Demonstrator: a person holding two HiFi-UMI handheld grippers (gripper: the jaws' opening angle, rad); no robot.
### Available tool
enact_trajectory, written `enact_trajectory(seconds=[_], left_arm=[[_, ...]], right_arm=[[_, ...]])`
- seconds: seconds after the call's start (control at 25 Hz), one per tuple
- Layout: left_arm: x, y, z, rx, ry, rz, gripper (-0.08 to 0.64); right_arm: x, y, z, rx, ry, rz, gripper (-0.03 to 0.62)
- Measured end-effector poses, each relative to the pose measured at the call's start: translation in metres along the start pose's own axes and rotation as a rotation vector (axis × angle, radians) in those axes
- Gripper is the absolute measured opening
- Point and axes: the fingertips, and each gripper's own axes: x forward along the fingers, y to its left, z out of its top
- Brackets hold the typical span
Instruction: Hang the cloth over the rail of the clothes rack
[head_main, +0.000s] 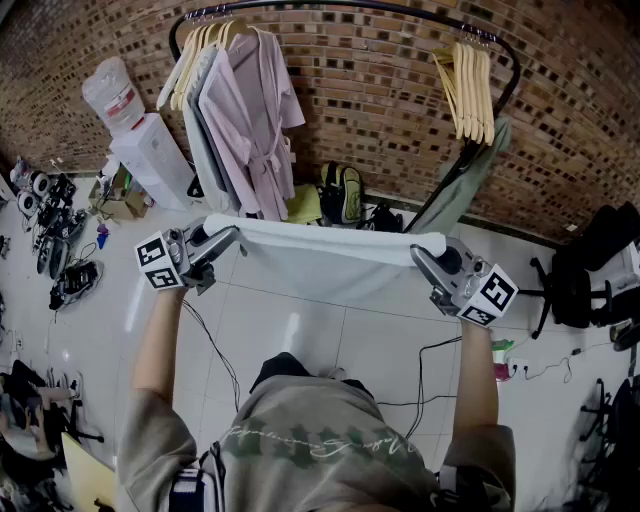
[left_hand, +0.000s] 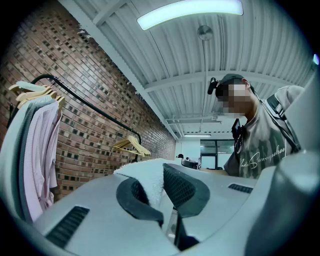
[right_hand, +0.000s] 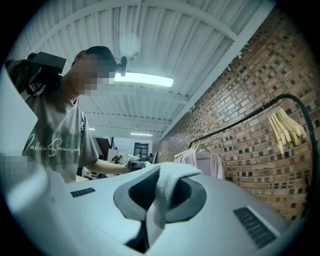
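Observation:
A white cloth (head_main: 330, 255) hangs stretched between both grippers in front of me. My left gripper (head_main: 226, 238) is shut on its left corner, and my right gripper (head_main: 424, 256) is shut on its right corner. In the left gripper view the cloth (left_hand: 147, 181) is pinched between the dark pads (left_hand: 182, 189). The right gripper view shows the cloth (right_hand: 167, 186) folded over between the jaws. The black rail (head_main: 340, 8) of the clothes rack arches above and beyond the cloth, against the brick wall. The rail (left_hand: 95, 106) also shows in the left gripper view, and the rail (right_hand: 250, 114) in the right gripper view.
Robes on hangers (head_main: 245, 110) fill the rail's left end, and empty wooden hangers (head_main: 470, 85) hang at its right end. A water dispenser (head_main: 150, 150) stands at the left, bags (head_main: 345, 195) under the rack, and office chairs (head_main: 590, 270) at the right. Cables cross the tiled floor.

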Motion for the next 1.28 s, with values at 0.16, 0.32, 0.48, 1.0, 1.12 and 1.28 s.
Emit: enact_trajectory(seconds=[0.16,0.32,0.48,1.0,1.12,1.28], left_arm=[[0.020,0.025,0.008,0.021,-0.021,0.009,0.018],[0.035,0.059,0.017,0.053,-0.033,-0.004,0.018],[0.053,0.105,0.024,0.080,-0.015,0.010,0.018],[0.102,0.199,0.083,0.142,0.080,-0.055,0.018],[0.103,0.214,0.098,0.135,0.061,-0.079,0.018],[0.107,0.242,0.110,0.133,0.055,-0.113,0.018]], right_arm=[[0.002,-0.034,0.005,-0.009,0.007,0.003,0.021],[0.015,-0.074,0.009,-0.023,-0.001,-0.032,0.021],[0.030,-0.112,0.012,-0.018,-0.034,-0.057,0.021],[0.063,-0.212,0.040,-0.076,-0.041,-0.145,0.021],[0.075,-0.230,0.052,-0.126,-0.064,-0.179,0.021],[0.090,-0.251,0.063,-0.135,-0.078,-0.192,0.021]])
